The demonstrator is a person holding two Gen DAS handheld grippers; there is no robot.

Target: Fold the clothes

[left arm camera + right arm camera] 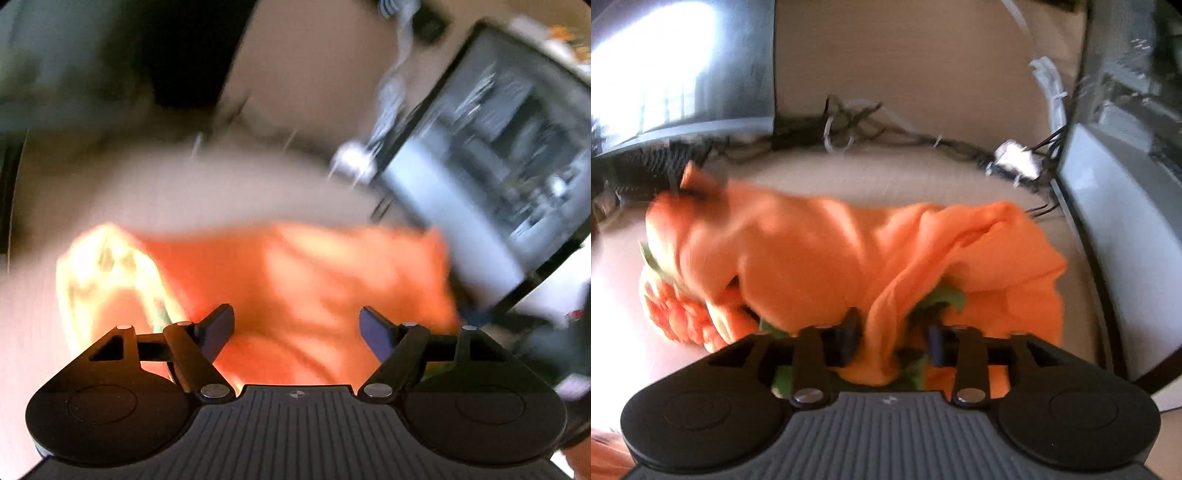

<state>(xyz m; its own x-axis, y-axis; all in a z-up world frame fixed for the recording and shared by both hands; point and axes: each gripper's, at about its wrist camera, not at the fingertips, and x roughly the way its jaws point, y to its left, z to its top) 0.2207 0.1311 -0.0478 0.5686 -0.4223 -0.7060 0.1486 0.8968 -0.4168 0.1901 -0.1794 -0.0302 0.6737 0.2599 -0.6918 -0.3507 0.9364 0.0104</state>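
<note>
Orange garment (827, 258) crumpled, green trim showing, fold between parted right tongs (892, 341)

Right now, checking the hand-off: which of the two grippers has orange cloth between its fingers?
The right gripper: a fold of the orange garment runs between its fingers. The left gripper stands wide open, with the cloth only lying beyond its fingertips.
</note>
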